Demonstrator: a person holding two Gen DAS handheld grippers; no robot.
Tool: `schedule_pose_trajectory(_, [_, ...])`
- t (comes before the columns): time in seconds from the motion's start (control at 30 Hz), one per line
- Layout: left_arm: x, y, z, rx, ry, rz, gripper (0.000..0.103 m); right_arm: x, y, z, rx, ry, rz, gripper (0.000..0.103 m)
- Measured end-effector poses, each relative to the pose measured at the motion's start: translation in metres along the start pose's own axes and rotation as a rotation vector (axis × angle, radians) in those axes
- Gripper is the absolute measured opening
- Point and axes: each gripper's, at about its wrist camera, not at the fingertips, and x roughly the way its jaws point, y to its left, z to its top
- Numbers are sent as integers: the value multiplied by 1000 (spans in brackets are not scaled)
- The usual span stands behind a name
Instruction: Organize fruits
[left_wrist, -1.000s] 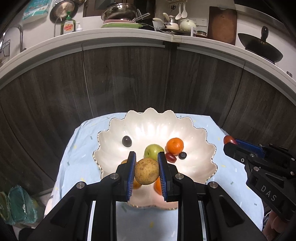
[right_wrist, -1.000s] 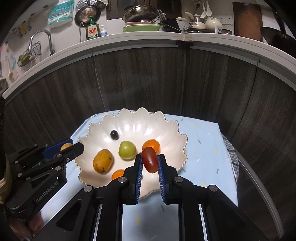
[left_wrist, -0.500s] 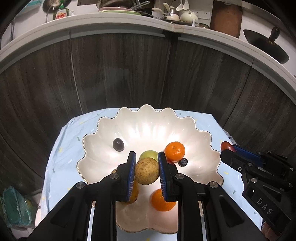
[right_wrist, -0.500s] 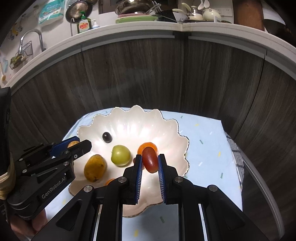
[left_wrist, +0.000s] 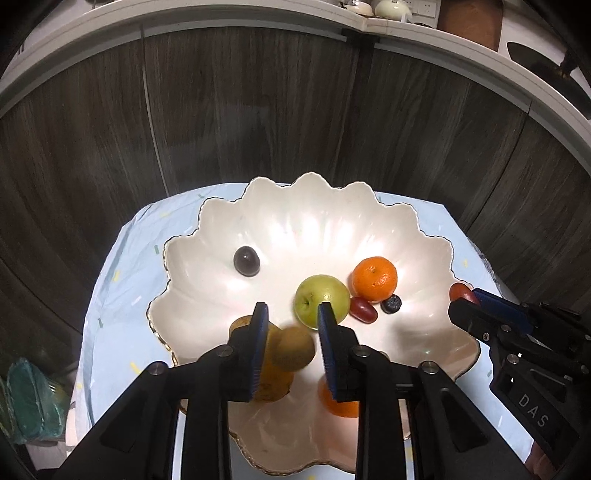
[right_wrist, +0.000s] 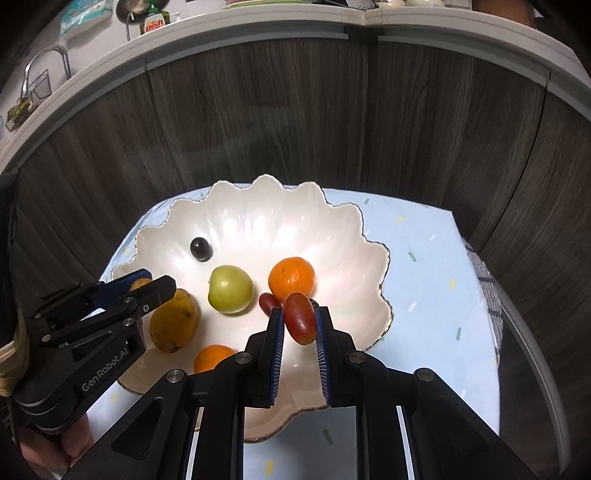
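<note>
Dropping from between parted fingers, the brown round fruit (left_wrist: 294, 347) is caught blurred in the left wrist view; half a second ago it was clamped, so the left gripper (left_wrist: 290, 334) has been opened and the fruit is judged released over the near part of the scalloped white bowl (left_wrist: 317, 218), above the yellow mango (right_wrist: 173, 320). One more piece is thereby counted as delivered. The oblong red fruit (right_wrist: 300, 318) is held as before in the right gripper (right_wrist: 299, 330), pads pressed on both sides, above the bowl's near right area; its placing is judged the remaining step. Already lodged: green apple (left_wrist: 322, 300), orange (left_wrist: 374, 278), dark grape (left_wrist: 246, 260), blueberry (left_wrist: 391, 304). Lettering recorded: "GenRobot.AI" on the left gripper's body in the right wrist view, "DAS" on the right gripper's body in the left wrist view, a red-labelled bottle (right_wrist: 156, 23) partly readable as "dish"
</note>
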Motion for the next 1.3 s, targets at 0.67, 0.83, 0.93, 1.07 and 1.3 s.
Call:
schedule_pose_trajectory(0.67, [-29,7,1,-23,-4,55,88,-32,-2,-1,31,-49,-84,73])
schedule_pose_trajectory(0.83, [-47,8,-2,-18,-11,65,92,-44,1,-4,37,-58,-94,75])
schedule_pose_trajectory(0.93, [-55,9,-4,-13,-17,67,92,-50,3,-6,42,-62,-96,76])
schedule_pose_trajectory(1.07, [-63,9,-7,-10,-17,72,93,-56,4,-11,49,-66,-94,77])
schedule_pose_trajectory(1.3, [-77,7,-16,-7,-18,68,93,-67,2,-20,72,-72,-96,77])
